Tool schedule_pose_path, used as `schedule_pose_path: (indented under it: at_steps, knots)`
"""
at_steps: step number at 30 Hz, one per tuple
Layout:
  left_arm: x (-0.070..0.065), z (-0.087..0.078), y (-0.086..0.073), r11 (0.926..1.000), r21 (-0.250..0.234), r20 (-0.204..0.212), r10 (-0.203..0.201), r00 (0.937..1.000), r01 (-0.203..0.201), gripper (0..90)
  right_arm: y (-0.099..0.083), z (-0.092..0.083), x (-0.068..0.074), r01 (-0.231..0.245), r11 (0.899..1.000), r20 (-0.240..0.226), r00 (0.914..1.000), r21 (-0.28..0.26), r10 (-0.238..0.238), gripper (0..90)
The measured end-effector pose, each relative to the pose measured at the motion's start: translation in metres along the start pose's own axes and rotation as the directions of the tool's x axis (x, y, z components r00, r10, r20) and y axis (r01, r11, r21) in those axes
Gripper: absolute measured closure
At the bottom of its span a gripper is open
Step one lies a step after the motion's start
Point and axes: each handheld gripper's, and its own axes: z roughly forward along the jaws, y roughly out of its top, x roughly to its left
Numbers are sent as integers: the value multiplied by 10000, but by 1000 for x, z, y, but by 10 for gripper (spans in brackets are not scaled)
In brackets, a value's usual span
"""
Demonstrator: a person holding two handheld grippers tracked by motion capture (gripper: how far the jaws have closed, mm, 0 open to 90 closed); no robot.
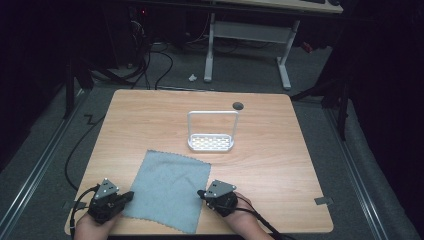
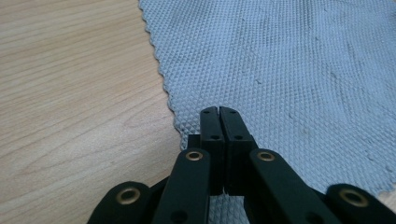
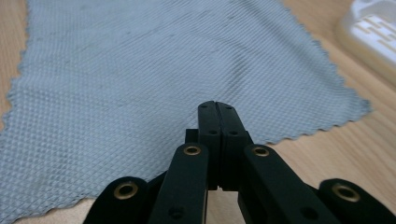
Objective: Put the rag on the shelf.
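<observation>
A grey-blue waffle-weave cloth (image 1: 167, 190) lies flat on the wooden table (image 1: 280, 150) near its front edge. My left gripper (image 1: 131, 195) rests at the cloth's left edge. In the left gripper view its jaws (image 2: 219, 109) stand pressed together above the zigzag hem of the cloth (image 2: 289, 70). My right gripper (image 1: 200, 193) sits at the cloth's right edge. Its jaws (image 3: 217, 105) are shut too, pointing across the cloth (image 3: 140, 70). No fold of fabric shows between either pair of jaws.
A white perforated rack (image 1: 212, 144) with a tall wire handle stands just beyond the cloth at mid-table; its corner (image 3: 373, 32) appears in the right gripper view. A round cable hole (image 1: 238, 105) sits near the far edge. A desk frame and cables stand on the floor behind.
</observation>
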Motion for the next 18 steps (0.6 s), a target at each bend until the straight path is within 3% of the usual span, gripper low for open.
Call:
schedule_pose_path:
  at_steps: [3,7,10,18]
  knots:
    - [-1,0,0,10000,10,26,62,10000,-62,889,-1,6,4,247,9982,-69,9997,541,-244,900]
    - [-4,1,0,9999,56,220,112,9997,-113,887,-2,5,1,125,9983,-37,9999,564,-123,900]
    - [-12,3,3,9988,187,444,435,9981,-444,885,-6,0,-3,-3,9982,66,10000,607,-1,900]
    - [-31,15,13,9917,379,1250,1172,9852,-1228,881,-25,-19,-18,-583,9962,516,9972,645,550,900]
